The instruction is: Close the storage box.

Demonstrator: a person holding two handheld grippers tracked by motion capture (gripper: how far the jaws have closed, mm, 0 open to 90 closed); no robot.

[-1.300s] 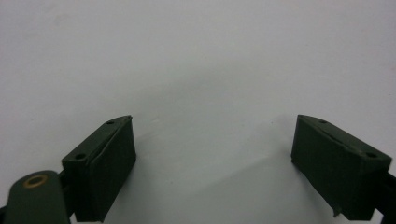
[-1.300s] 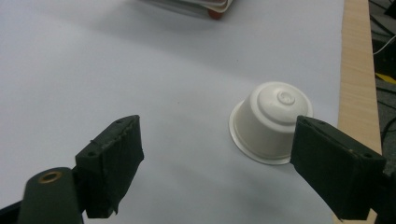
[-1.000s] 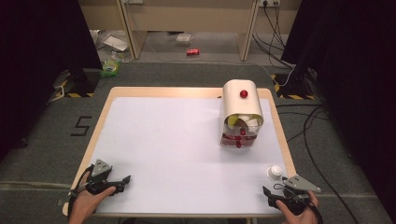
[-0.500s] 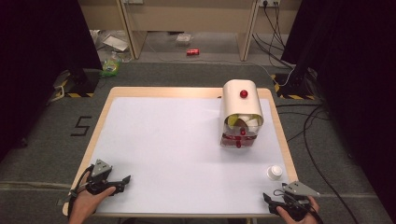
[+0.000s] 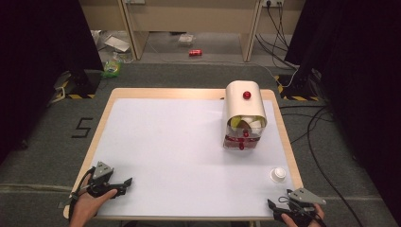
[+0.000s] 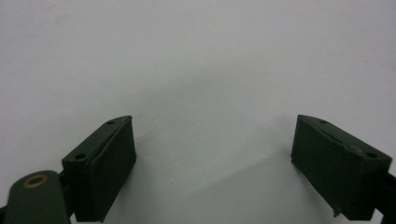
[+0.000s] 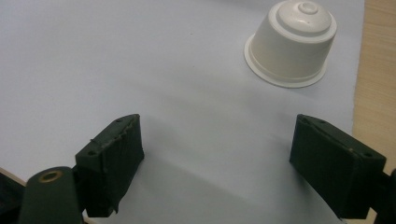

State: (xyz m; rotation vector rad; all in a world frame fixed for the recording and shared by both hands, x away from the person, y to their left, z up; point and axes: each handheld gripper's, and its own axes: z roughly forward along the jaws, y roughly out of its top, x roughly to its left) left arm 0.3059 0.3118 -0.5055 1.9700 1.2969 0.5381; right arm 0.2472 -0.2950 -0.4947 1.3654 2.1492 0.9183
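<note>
Your right gripper sits at the near right corner of the table, its jaws spread wide with nothing between them. The small white capsule stands upside down on the white table top just ahead of those jaws and slightly to the right, close to the wooden edge, not touching them. Your left gripper rests at the near left corner, jaws also spread and empty over bare white surface. A dispenser with red knobs stands farther back on the right.
</note>
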